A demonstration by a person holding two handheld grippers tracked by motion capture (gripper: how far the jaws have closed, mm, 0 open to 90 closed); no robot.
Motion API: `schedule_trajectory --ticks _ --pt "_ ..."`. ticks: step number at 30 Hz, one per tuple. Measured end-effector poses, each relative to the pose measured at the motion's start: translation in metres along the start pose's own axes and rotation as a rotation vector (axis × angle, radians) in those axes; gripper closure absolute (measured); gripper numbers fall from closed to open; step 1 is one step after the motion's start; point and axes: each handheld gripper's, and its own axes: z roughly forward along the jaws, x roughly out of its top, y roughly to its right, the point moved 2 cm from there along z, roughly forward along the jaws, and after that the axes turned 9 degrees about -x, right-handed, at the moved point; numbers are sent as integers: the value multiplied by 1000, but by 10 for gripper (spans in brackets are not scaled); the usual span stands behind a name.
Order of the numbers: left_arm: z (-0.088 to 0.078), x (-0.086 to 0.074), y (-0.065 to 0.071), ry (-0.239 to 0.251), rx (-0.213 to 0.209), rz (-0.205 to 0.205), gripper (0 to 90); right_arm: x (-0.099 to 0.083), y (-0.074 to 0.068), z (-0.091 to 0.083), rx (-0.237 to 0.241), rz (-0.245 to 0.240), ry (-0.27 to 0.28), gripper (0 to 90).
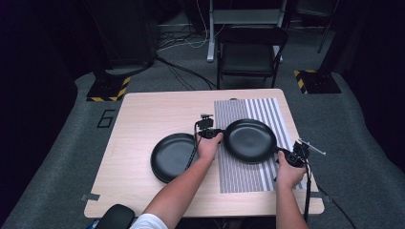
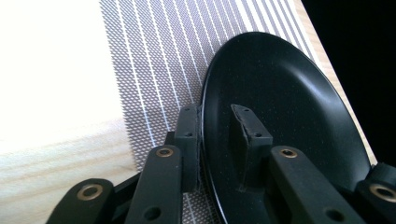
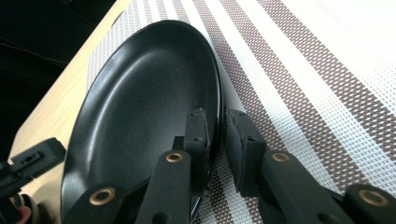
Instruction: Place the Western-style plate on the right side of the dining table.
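Left gripper [image 2: 215,135] and right gripper [image 3: 217,140] straddle opposite rims of the black plate [image 1: 250,140] on the striped mat [image 1: 248,174]. Both jaw pairs stand slightly parted, pads loose.

On the table [image 1: 143,114], a mat [image 1: 248,176] covers the right of centre. One plate [image 1: 250,140] sits on the mat; another plate [image 1: 172,156] lies left of it, lower in frame. A chair [image 1: 250,52] stands behind the table.

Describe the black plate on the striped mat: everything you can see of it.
The black plate is round and shallow, with a faintly speckled, slightly glossy surface, and looks empty. It sits on the striped mat, right of a second black plate. The left gripper straddles its left rim, one pad against the outer edge and the other standing off the inner face. The right gripper straddles the right rim, with a gap at the outer jaw.
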Motion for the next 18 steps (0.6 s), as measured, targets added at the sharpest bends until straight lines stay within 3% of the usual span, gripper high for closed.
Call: schedule_trajectory --ticks 8,11,14,18 --pt "-7 2 2 -4 6 80 648 0 1 -5 -39 -85 48 728" --pt "-9 3 2 -4 13 102 603 -2 -2 -5 -22 -112 42 682" --pt "-12 4 0 -12 20 122 574 -3 -3 -9 -61 -185 84 651" --pt "-17 5 1 -2 4 138 527 -3 -2 -16 -95 -242 116 629"
